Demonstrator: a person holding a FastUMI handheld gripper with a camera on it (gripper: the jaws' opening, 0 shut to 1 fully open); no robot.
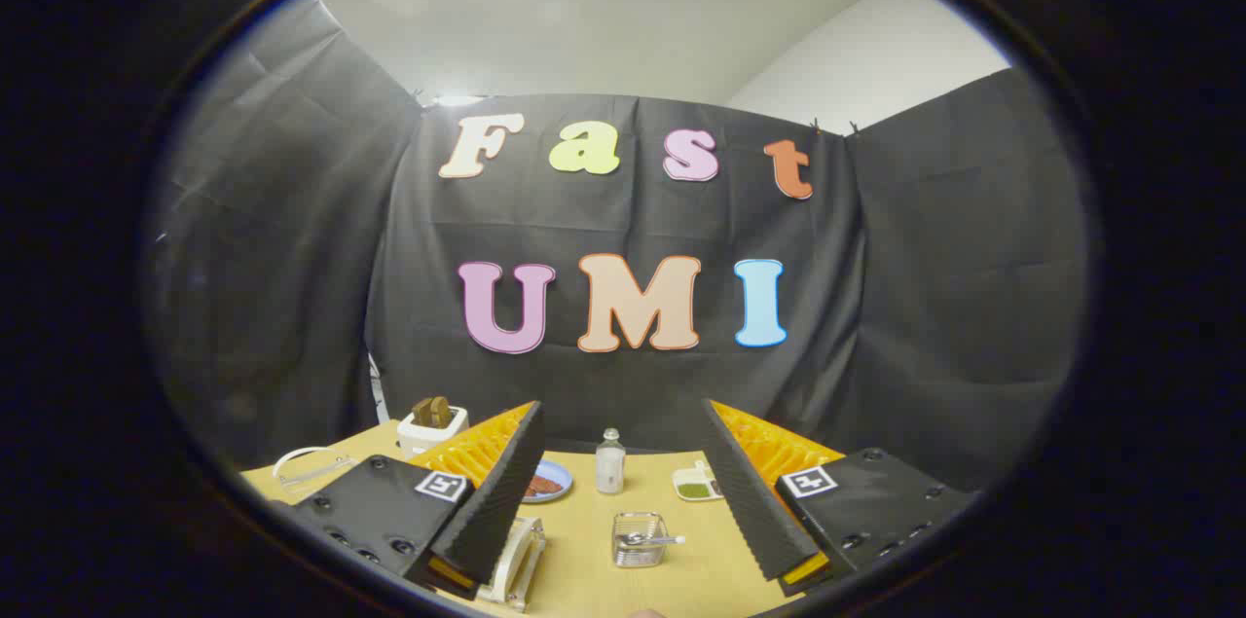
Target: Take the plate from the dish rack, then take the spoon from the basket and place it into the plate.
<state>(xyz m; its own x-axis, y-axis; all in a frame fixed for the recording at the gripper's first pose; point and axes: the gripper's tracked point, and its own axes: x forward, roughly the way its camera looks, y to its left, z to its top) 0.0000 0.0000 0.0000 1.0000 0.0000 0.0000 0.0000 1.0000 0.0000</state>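
Note:
My gripper (623,491) is held high above the wooden table (584,569), open wide, nothing between its two black ribbed fingers (496,491). Below, between the fingers, a small wire basket (640,540) holds a spoon (652,538) whose handle lies across its rim. Close to the left finger stands a cream dish rack (518,562), partly hidden by that finger, with a pale plate standing upright in it.
Further back on the table are a small clear bottle (610,462), a blue plate with reddish food (547,482), a white dish with green contents (696,485), a white toaster with bread (432,423), and a clear lidded container (310,467).

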